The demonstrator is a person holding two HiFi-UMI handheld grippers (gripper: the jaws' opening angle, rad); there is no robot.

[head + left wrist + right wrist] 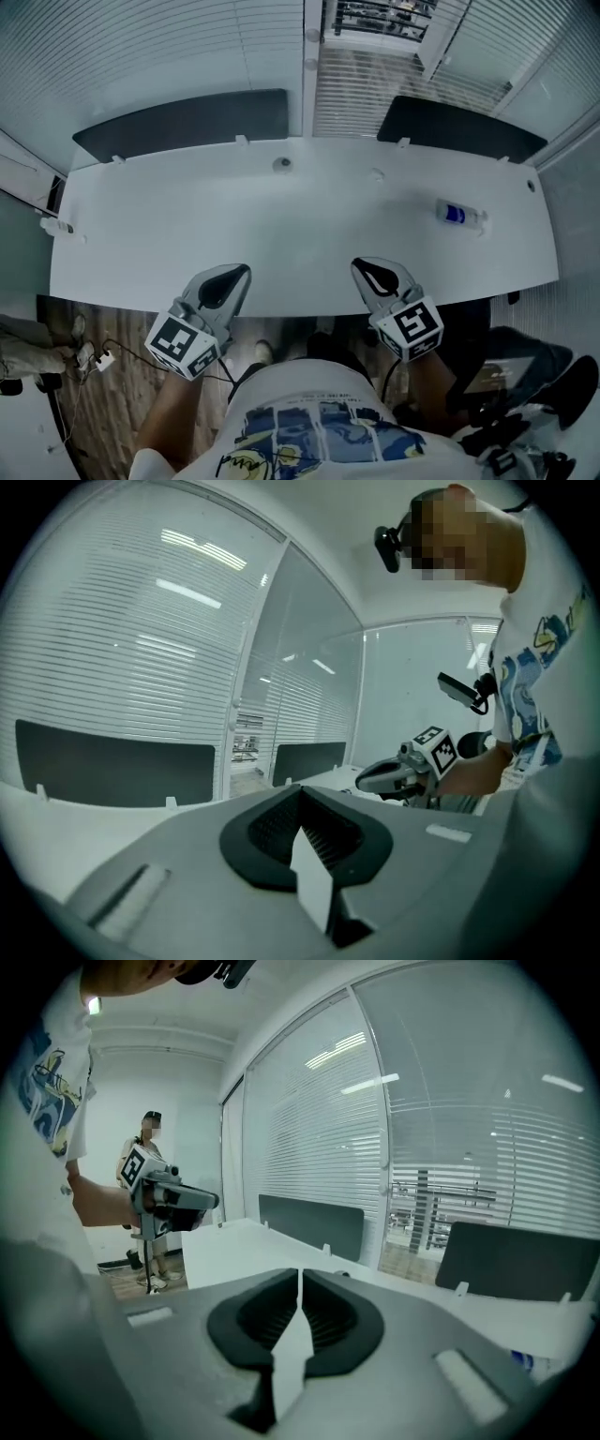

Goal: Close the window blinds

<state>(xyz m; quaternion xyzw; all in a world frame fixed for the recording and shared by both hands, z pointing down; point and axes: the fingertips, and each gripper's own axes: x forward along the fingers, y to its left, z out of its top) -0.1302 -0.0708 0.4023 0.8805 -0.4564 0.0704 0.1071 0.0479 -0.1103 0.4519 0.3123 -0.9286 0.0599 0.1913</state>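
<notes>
Person's white printed tee (309, 412) nearest, then grey left gripper (245, 270) & grey right gripper (356, 264), both w/ jaws pressed together, empty, over near edge of long white desk (281, 225); white slatted window blinds (159, 47) hang beyond far edge.

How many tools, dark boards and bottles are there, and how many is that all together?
Tools: 2 (left tool, right tool)
Dark boards: 2 (left board, right board)
Bottles: 1 (bottle)
Total: 5
</notes>
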